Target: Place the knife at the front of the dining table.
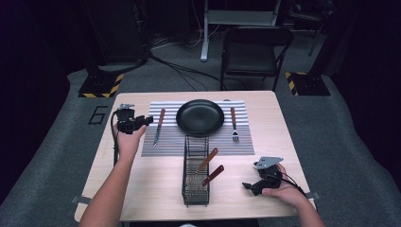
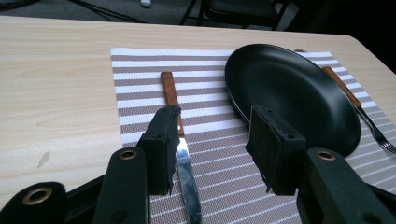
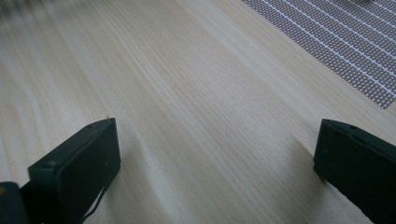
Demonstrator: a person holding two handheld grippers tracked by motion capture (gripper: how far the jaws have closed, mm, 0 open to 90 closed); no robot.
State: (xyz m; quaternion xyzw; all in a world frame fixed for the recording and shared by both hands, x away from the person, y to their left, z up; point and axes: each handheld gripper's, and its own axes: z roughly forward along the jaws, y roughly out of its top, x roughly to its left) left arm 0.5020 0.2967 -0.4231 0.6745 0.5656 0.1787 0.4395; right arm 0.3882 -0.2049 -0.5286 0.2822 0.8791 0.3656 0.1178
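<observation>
The left gripper hovers near the desk's left edge, its fingers parted and holding nothing — the knife lies flat on the striped mat below them, just left of the black plate. The right gripper rests by the near right corner — fingers wide apart over bare wood, empty.

I can read one mark: a large dark "6" set on the grey floor mat, just left of my table's far left corner. The yellow-and-black hazard stripes on the stand bases carry no writing, and nothing else here is lettered.
</observation>
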